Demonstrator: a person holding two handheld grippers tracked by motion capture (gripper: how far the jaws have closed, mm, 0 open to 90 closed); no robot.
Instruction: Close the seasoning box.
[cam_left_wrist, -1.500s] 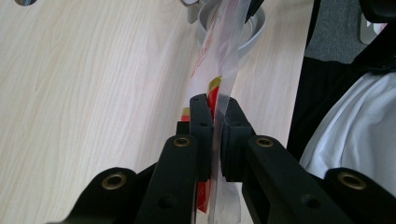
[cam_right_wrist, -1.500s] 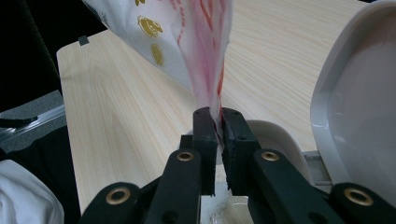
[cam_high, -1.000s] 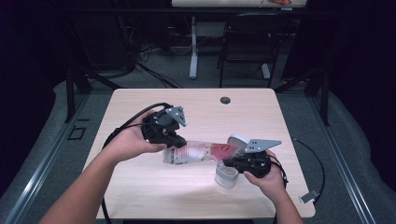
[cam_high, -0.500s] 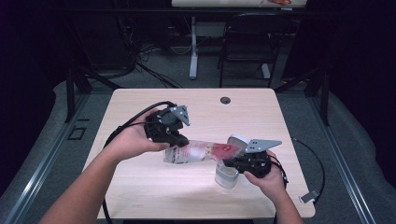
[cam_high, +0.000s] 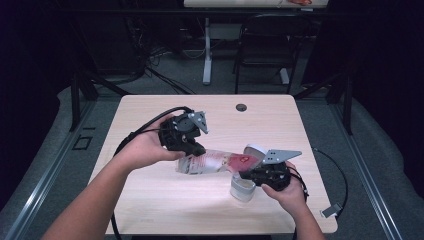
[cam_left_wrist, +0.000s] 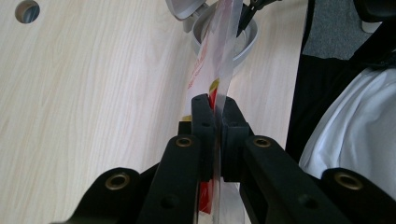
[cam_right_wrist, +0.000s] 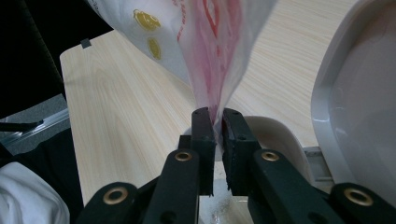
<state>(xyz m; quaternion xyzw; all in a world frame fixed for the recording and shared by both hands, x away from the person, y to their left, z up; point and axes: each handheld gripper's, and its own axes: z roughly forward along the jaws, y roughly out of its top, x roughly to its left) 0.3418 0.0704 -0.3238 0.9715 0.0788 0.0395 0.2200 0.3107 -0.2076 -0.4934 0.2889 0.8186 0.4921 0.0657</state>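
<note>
Bag (cam_high: 215, 162) in my two grippers has barely shifted from a second ago: its left end has risen only a touch, while the end over the grey container (cam_high: 243, 189) has kept its place, so I judge the pour into that container is underway, or about to start, rather than done. The clear plastic bag, printed in red, hangs off the table with its long axis running from high on the container's left down to its rim, the lower end pointing into the open mouth. My left gripper (cam_left_wrist: 215, 109) is clamped on the raised end, jaws pressed flat on the film. My right gripper (cam_right_wrist: 215, 122) pinches the low end just above the container, pads nearly meeting with the film between them. The container's flip lid (cam_right_wrist: 355, 93) stands open beside the mouth, and it rests on the wooden table (cam_high: 280, 120), nearer my side than the cable hole (cam_high: 241, 107).
</note>
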